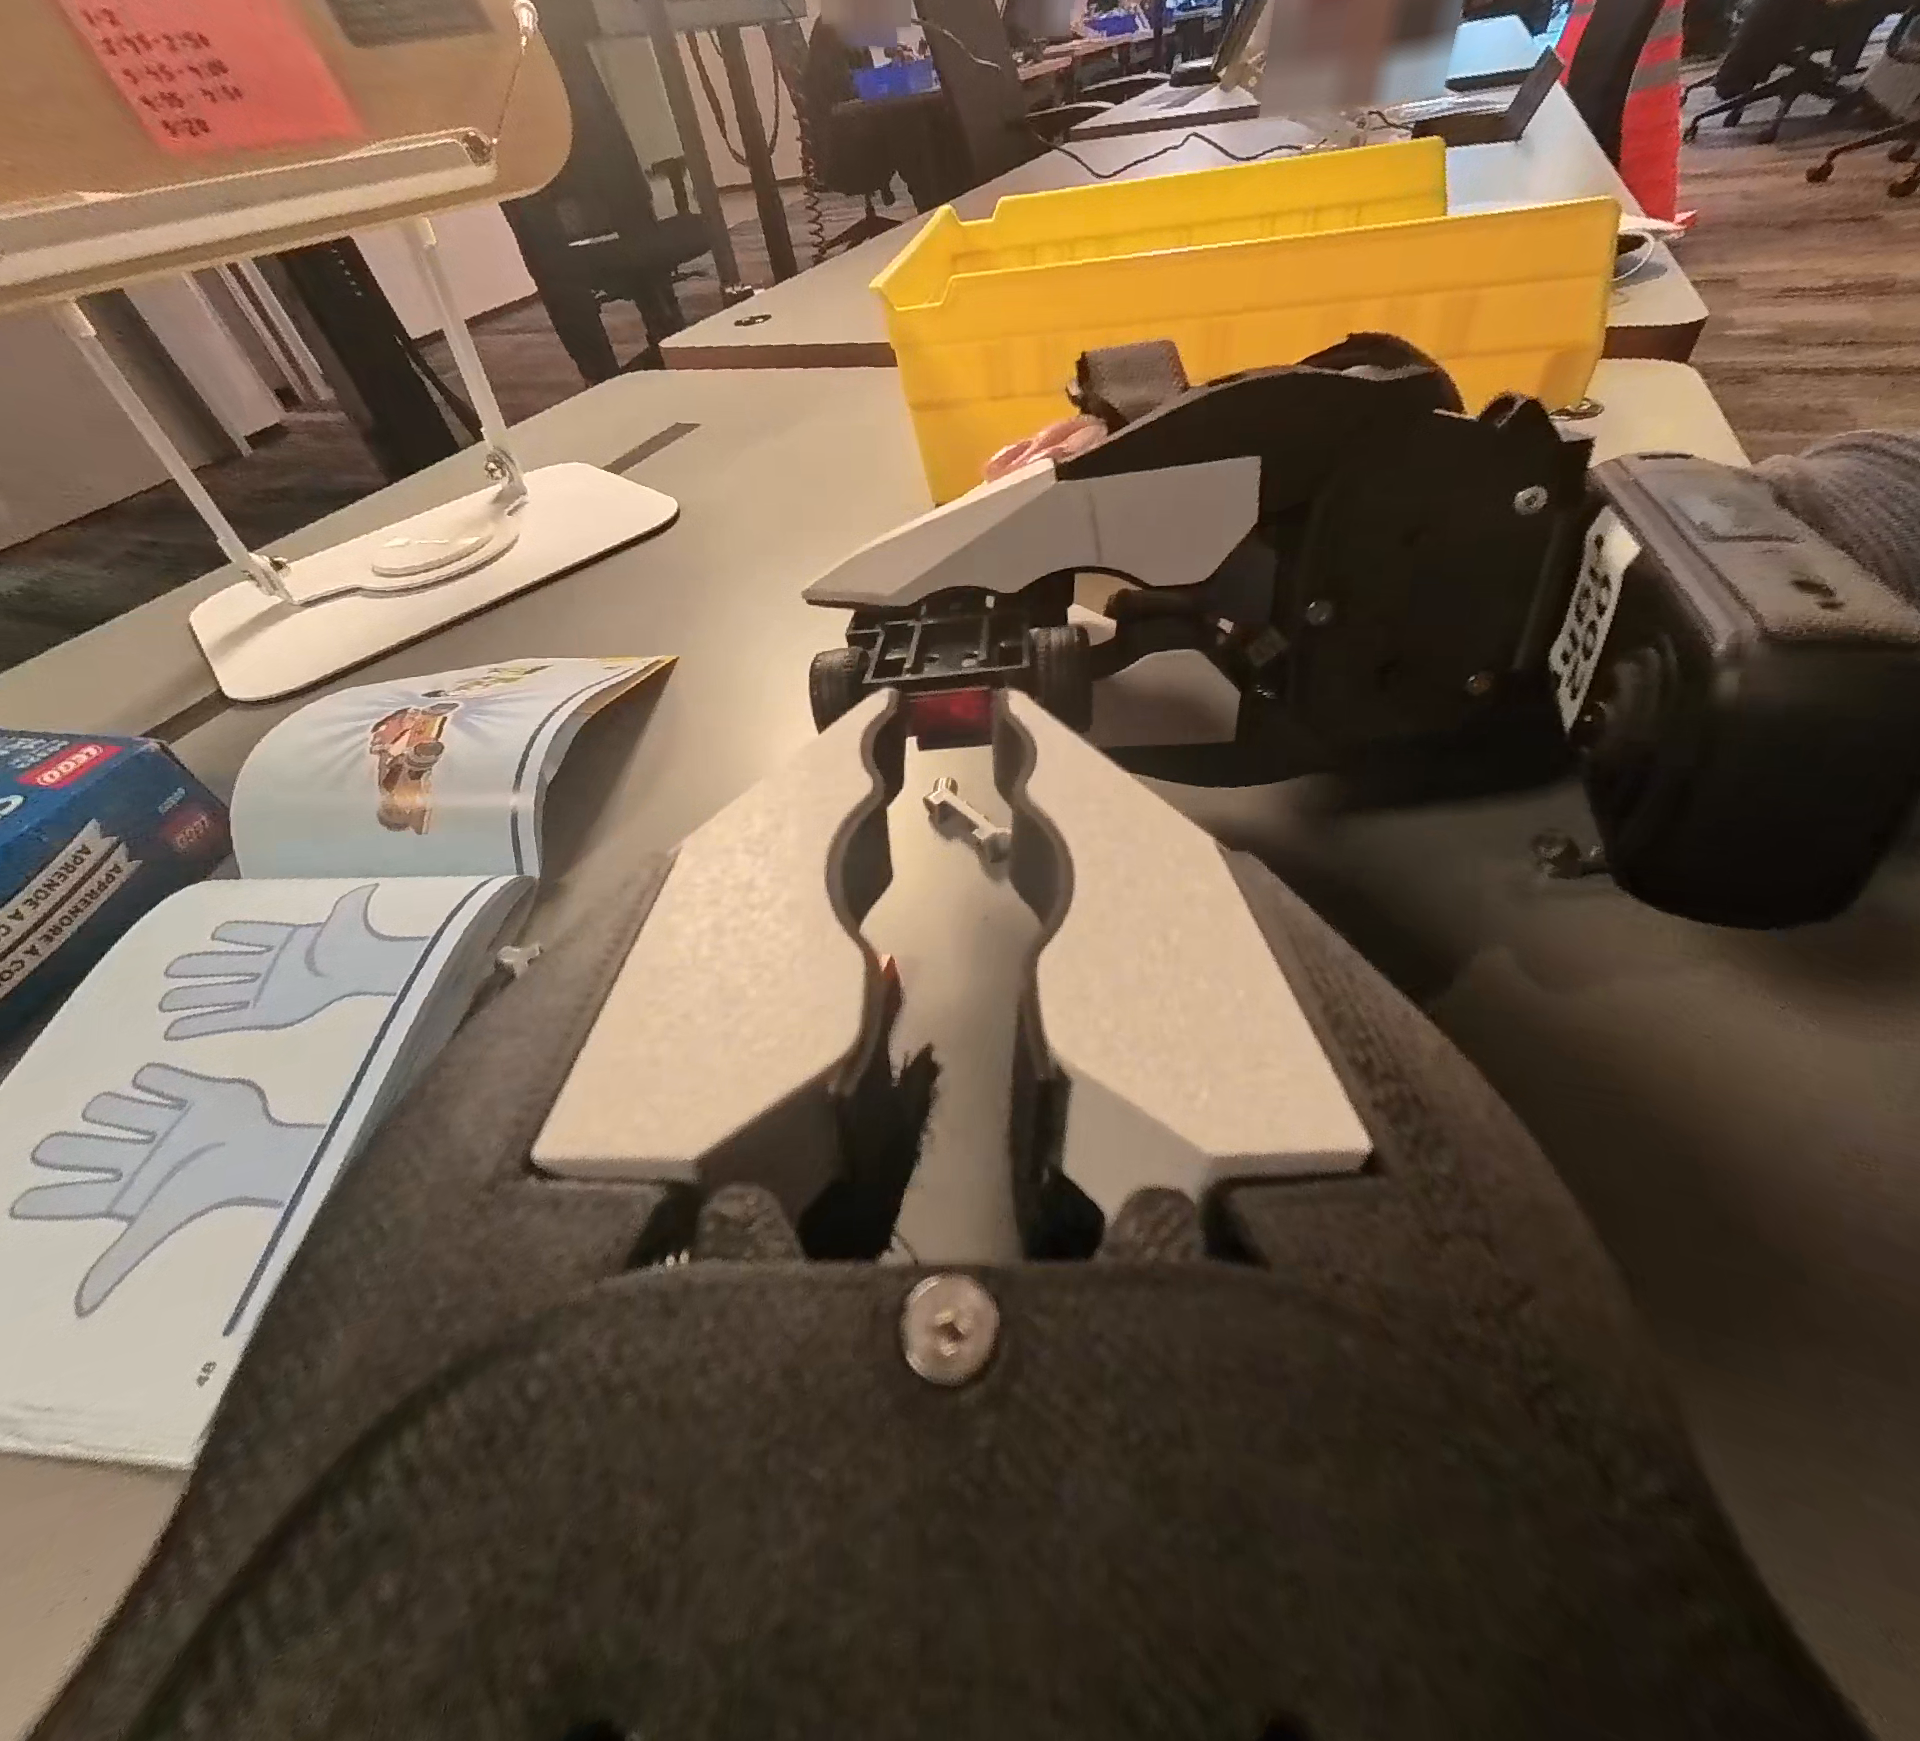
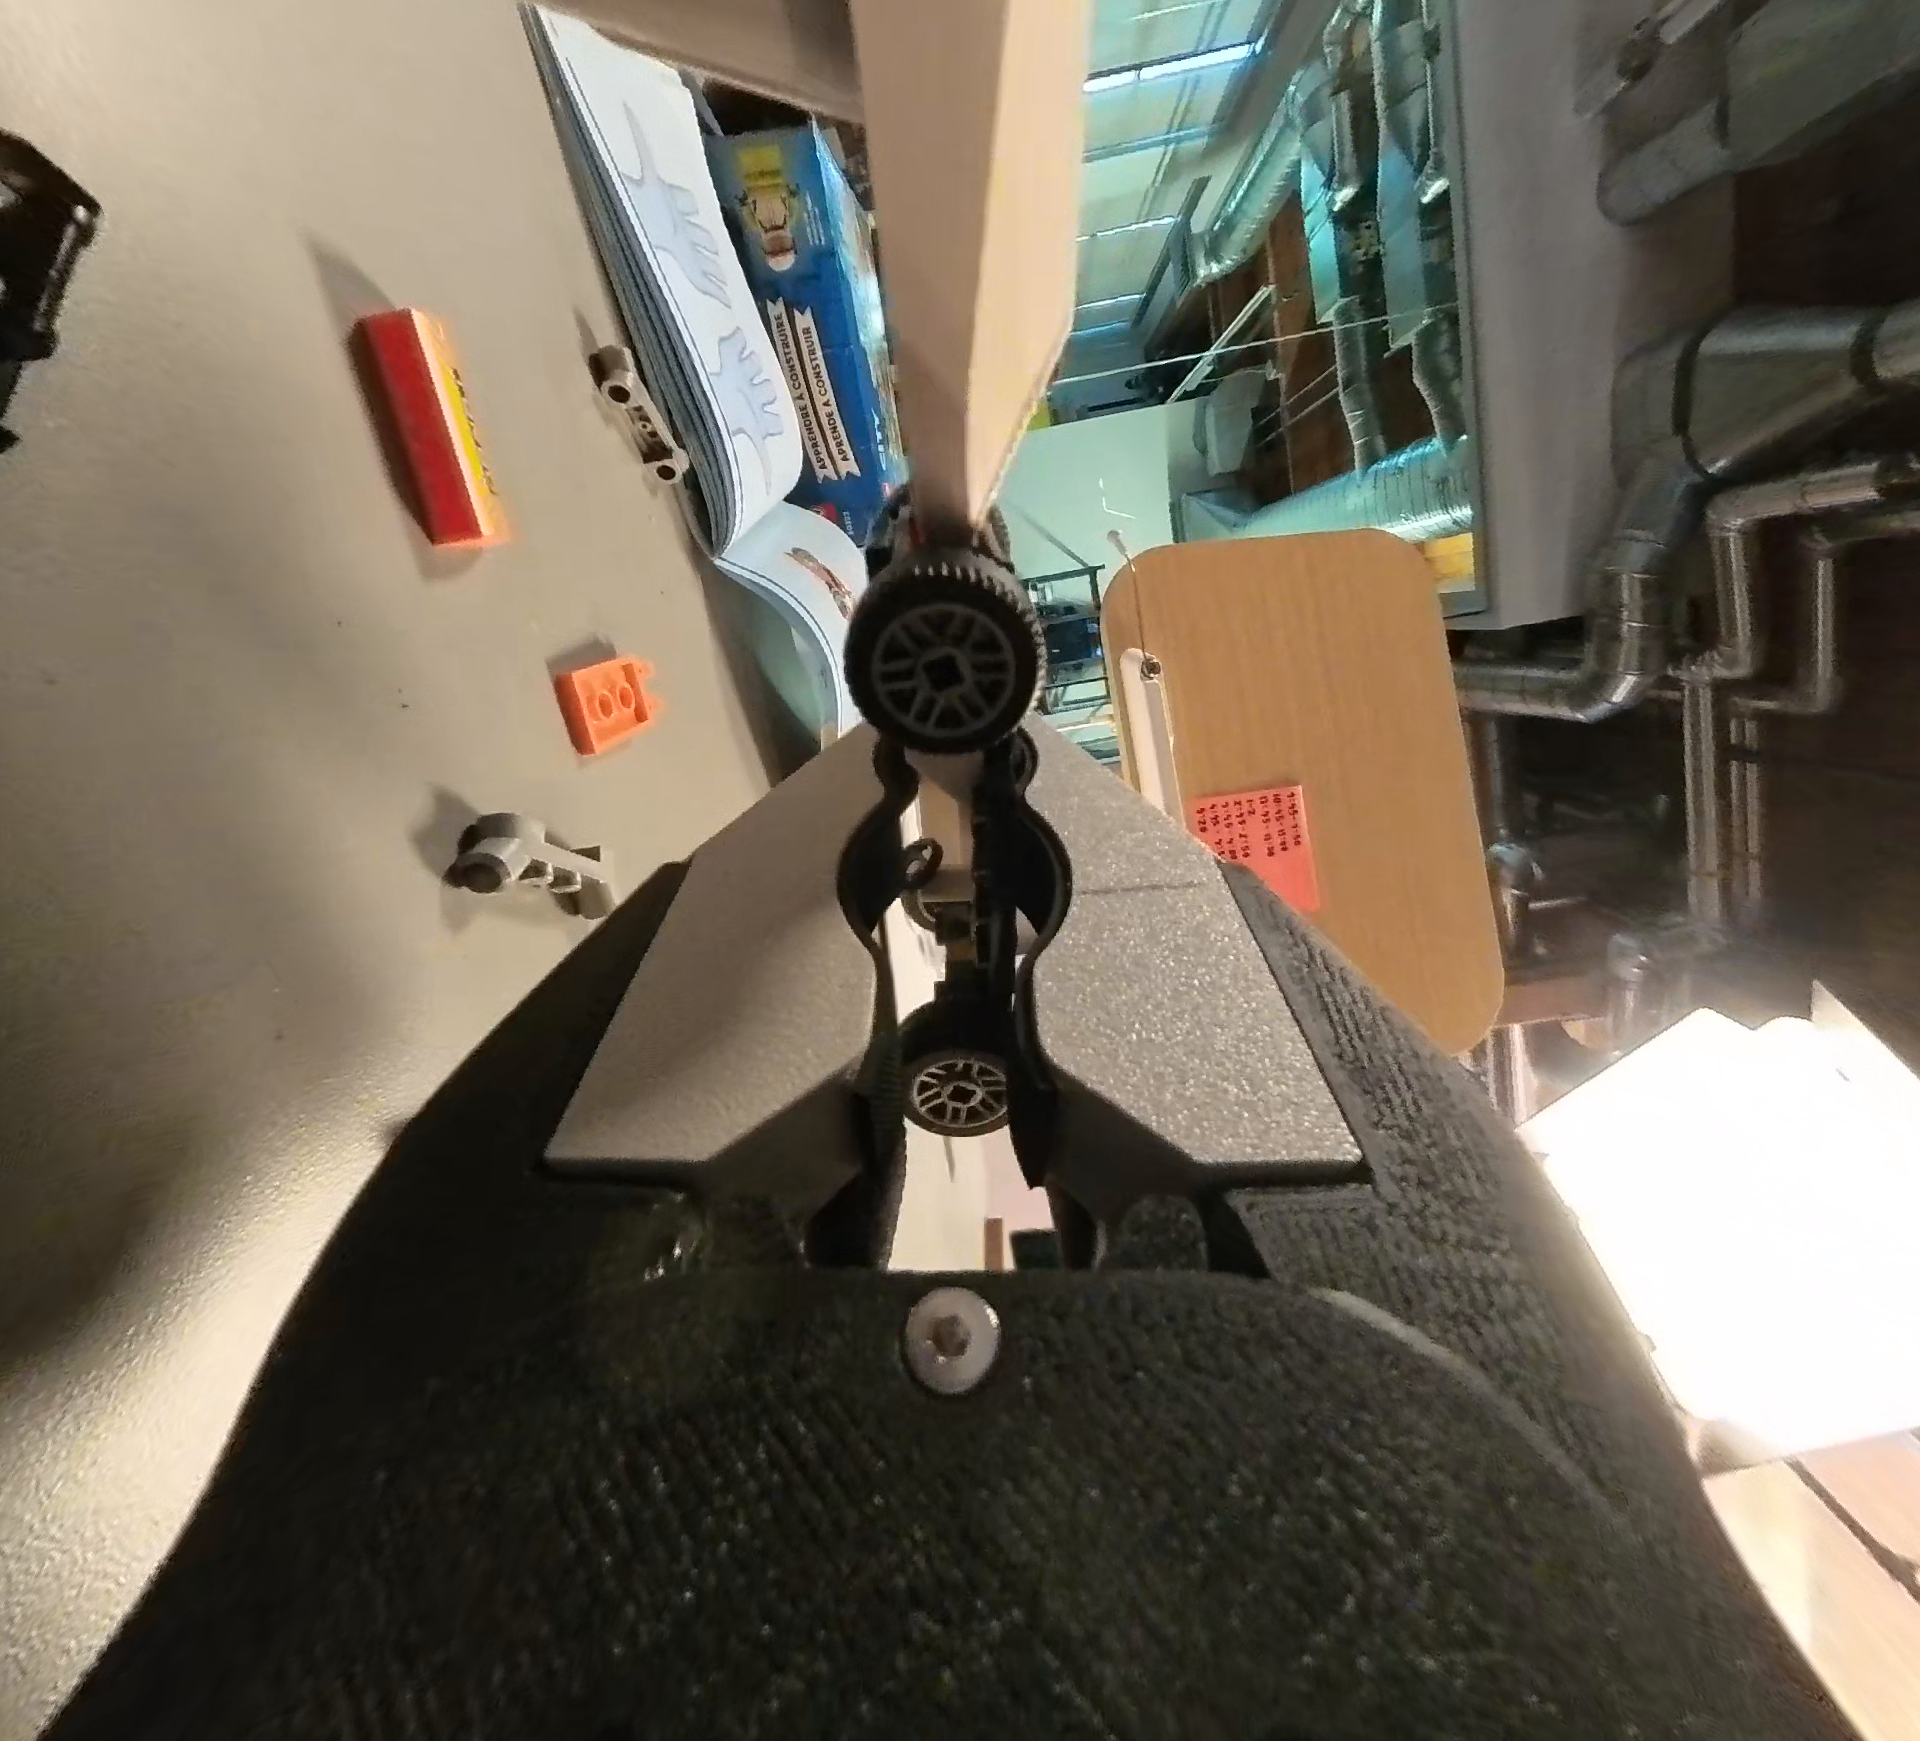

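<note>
Bare table ahead-left gives passage. Yellow bin blocks behind; booklet and stand base crowd left.

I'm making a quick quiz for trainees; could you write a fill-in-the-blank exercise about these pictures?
1. The right gripper is shut on a black wheeled ____.
2. The left gripper pinches a small ____ brick.
3. Behind the right gripper stands a ____ bin.
4. The booklet shows drawn pale ____.

Missing words: chassis; red; yellow; hands
</note>
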The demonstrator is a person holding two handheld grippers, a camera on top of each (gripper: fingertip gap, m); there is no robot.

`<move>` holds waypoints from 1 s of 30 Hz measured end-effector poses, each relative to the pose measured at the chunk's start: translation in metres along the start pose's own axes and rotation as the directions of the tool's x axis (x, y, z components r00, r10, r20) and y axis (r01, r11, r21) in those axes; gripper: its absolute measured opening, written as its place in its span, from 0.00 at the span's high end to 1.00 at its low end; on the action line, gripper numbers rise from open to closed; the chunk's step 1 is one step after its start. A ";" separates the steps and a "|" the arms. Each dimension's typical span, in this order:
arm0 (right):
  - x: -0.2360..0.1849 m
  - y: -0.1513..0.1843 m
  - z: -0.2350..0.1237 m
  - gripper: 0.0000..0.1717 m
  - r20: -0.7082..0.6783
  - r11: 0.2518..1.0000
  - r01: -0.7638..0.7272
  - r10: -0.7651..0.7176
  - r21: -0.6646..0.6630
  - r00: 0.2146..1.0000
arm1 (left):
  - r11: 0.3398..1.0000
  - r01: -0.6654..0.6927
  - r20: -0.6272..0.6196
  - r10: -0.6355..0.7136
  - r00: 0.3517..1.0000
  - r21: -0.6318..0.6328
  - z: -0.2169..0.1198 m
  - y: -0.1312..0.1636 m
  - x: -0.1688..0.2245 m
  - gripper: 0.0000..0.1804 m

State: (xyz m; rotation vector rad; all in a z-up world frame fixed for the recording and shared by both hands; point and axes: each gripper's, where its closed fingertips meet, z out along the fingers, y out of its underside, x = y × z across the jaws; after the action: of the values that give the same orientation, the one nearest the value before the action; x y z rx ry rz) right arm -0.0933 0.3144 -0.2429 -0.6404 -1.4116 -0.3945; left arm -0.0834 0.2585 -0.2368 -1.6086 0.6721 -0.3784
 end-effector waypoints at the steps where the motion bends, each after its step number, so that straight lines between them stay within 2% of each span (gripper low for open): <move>1: 0.001 0.000 0.000 0.93 -0.004 1.000 0.002 -0.002 -0.001 1.000 | 1.000 -0.003 0.001 0.003 1.000 -0.004 0.000 0.001 0.000 0.92; 15: 0.000 0.002 0.001 0.93 -0.011 0.998 0.060 -0.060 -0.037 0.998 | 0.998 0.055 -0.022 -0.056 0.998 -0.037 0.002 0.005 0.002 0.92; 22: 0.001 0.007 0.002 0.94 -0.013 0.991 0.073 -0.075 -0.108 0.997 | 0.992 0.095 0.027 -0.093 0.995 -0.086 0.007 0.008 0.001 0.92; 25: 0.005 0.009 0.002 0.93 -0.044 0.984 0.118 -0.124 -0.130 0.991 | 0.990 0.114 0.046 -0.111 0.993 -0.088 0.007 0.007 0.000 0.92; 28: 0.007 0.014 0.003 0.93 -0.043 0.985 0.088 -0.095 -0.148 0.995 | 0.990 0.119 0.054 -0.115 0.992 -0.082 0.007 0.005 -0.003 0.93; 30: 0.011 0.032 0.003 0.94 -0.049 0.978 0.039 -0.050 -0.204 0.998 | 0.988 0.131 0.068 -0.125 0.990 -0.082 0.002 0.006 -0.009 0.93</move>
State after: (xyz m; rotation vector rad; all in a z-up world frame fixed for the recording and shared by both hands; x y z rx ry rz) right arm -0.0746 0.3428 -0.2375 -0.7590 -1.3466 -0.5926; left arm -0.0903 0.2656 -0.2420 -1.7437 0.5452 -0.3956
